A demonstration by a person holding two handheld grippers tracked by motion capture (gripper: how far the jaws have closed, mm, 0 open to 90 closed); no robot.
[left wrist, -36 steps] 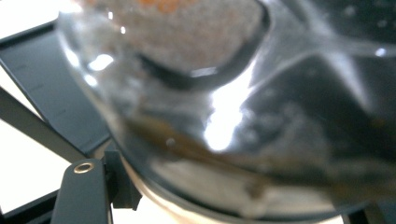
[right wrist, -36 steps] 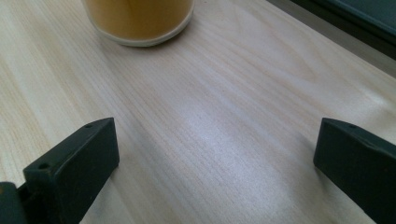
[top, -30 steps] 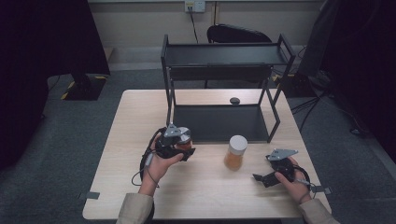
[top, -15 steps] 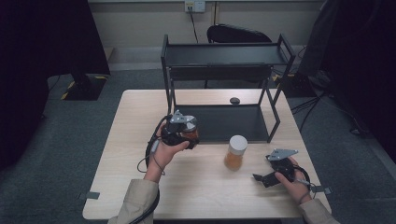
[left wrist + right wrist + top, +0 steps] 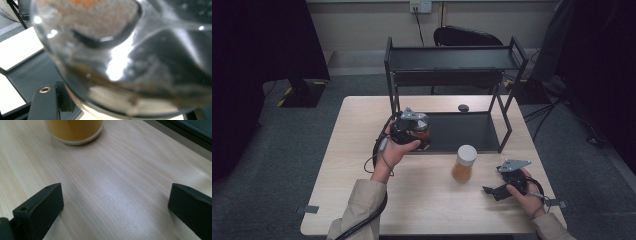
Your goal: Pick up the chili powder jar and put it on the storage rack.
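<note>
jar [image 5: 125, 62] glass up close, left gripper [image 5: 414, 131] clamped around it

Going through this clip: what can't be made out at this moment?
- Held jar, high view: the left gripper covers most of it.
- Same jar, left gripper view: too close, blurred; contents unclear.
- Second jar, right gripper view: top cut off by the edge.
- Dark object on the table: too small to identify.

Glass jar [image 5: 130, 62] blurred, cut off by edges, hiding left gripper's [image 5: 418, 134] fingers.
</note>
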